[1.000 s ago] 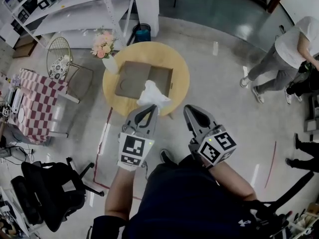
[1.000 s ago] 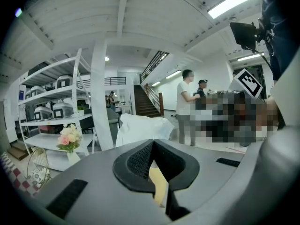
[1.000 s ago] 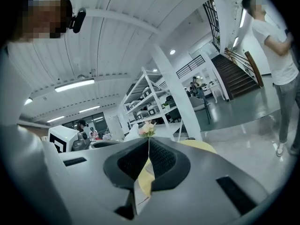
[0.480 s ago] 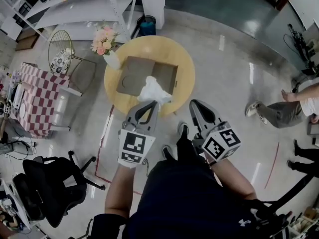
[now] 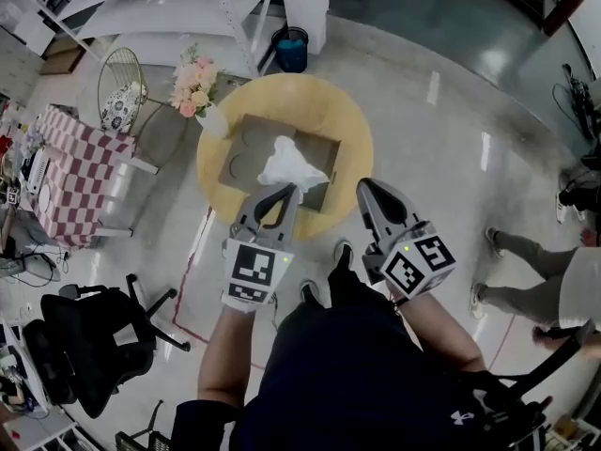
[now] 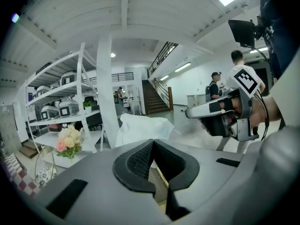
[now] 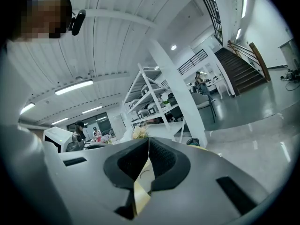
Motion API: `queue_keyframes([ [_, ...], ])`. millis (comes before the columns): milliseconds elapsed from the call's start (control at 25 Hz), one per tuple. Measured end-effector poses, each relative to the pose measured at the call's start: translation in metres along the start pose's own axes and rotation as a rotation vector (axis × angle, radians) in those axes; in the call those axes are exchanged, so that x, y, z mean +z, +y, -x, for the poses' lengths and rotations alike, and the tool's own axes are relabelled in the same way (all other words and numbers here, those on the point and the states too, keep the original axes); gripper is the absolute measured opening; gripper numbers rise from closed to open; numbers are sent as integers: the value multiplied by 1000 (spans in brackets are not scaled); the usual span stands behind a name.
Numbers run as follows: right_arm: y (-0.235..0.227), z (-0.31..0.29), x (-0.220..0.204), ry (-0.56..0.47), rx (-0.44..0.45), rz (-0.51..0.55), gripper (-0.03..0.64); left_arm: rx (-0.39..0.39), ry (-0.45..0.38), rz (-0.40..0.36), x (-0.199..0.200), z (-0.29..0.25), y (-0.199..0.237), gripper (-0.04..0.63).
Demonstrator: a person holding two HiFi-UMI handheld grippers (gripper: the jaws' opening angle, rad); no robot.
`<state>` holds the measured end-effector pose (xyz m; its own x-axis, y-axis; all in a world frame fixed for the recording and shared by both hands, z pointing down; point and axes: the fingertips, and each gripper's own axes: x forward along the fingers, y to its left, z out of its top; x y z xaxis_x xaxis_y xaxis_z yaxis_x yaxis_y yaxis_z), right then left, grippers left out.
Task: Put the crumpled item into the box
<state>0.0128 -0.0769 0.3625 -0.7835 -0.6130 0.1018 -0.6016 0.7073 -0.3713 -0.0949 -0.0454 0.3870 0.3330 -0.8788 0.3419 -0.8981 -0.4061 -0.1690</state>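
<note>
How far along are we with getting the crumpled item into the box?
Done: the white crumpled item is picked up, pinched in the shut left gripper. In hand: in the head view it sits over the open box on the round table. Left: lower it in and release. The right gripper is shut and empty.

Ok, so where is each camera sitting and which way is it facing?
Head view: on the person's head, facing steeply down at the round table and cardboard box; shows the torso, left gripper and right gripper.
Left gripper view: on the left gripper, looking along its jaws, shut on the white crumpled item; the right gripper shows at right.
Right gripper view: on the right gripper, looking along its shut jaws toward shelving.
Shared: both gripper views show the flowers.
</note>
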Motion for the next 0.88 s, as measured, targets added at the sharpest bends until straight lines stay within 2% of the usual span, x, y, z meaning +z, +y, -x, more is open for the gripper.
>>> queue_keyframes([
  [160,-26,-20,14,-7,9,10,14,31,8,2,5,-21,12,17],
  [280,-46,-34,34,-35,4,56,14,67,6,13,14,-35,24,17],
  [480,-77,-59,61,-74,-24,158,14,189,-42,126,26,-50,55,17],
  [560,-83,-66,66,-82,-27,177,14,224,-63,143,32,-52,64,17],
  [680,-87,-76,70,-88,-14,200,14,247,-77,149,39,-59,72,17],
  [880,-91,-88,69,-80,3,199,14,256,-75,201,33,-72,81,17],
])
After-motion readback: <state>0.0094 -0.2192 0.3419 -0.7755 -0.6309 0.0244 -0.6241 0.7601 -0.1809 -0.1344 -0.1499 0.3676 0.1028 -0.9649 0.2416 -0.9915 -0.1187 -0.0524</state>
